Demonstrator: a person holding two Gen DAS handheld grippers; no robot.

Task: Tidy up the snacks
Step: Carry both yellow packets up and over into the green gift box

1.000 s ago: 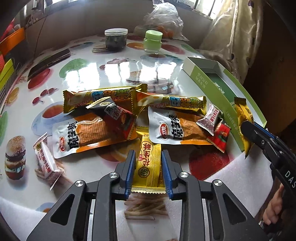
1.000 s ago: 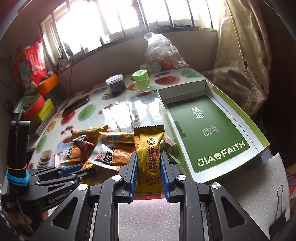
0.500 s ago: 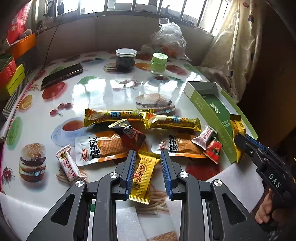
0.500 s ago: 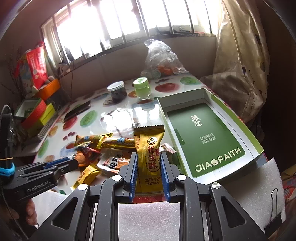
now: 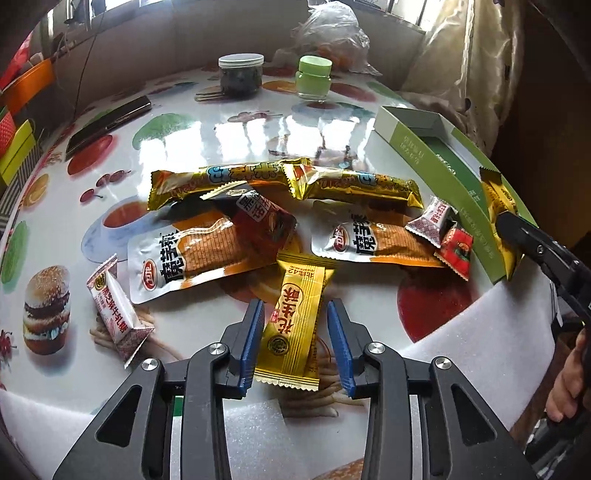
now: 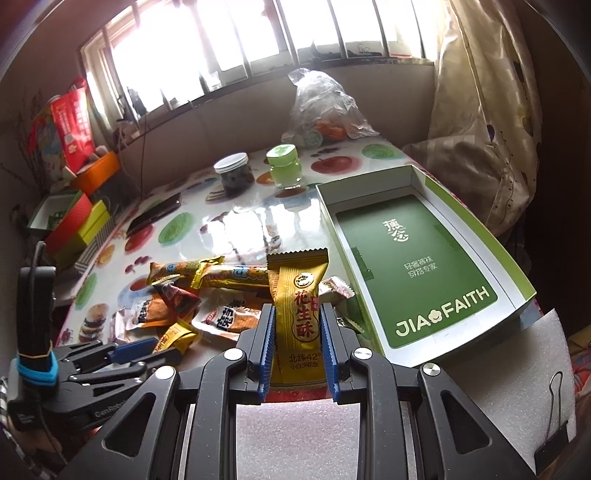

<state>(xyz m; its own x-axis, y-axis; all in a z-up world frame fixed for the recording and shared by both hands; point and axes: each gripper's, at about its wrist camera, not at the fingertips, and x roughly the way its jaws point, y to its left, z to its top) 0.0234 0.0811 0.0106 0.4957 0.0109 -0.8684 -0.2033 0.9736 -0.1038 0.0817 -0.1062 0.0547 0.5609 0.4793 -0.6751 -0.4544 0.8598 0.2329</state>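
Note:
My left gripper (image 5: 295, 325) is open, its blue pads on either side of a yellow peanut-candy packet (image 5: 293, 317) that lies flat on the table. My right gripper (image 6: 297, 332) is shut on a second yellow peanut-candy packet (image 6: 299, 306) and holds it upright above the table, just left of the open green box (image 6: 417, 266). That box is empty inside. The held packet and right gripper also show in the left wrist view (image 5: 498, 206) at the box's near rim. Several other snack packets (image 5: 207, 243) lie in a loose pile on the fruit-printed table.
A dark-filled jar (image 5: 241, 72), a green jar (image 5: 314, 77) and a plastic bag (image 5: 332, 33) stand at the table's far side. A phone (image 5: 109, 122) lies far left. White foam (image 6: 295, 435) covers the near edge. A binder clip (image 6: 552, 417) sits at the right.
My left gripper came back down over the yellow packet, after lifting away half a second ago. The right gripper with its packet has barely shifted.

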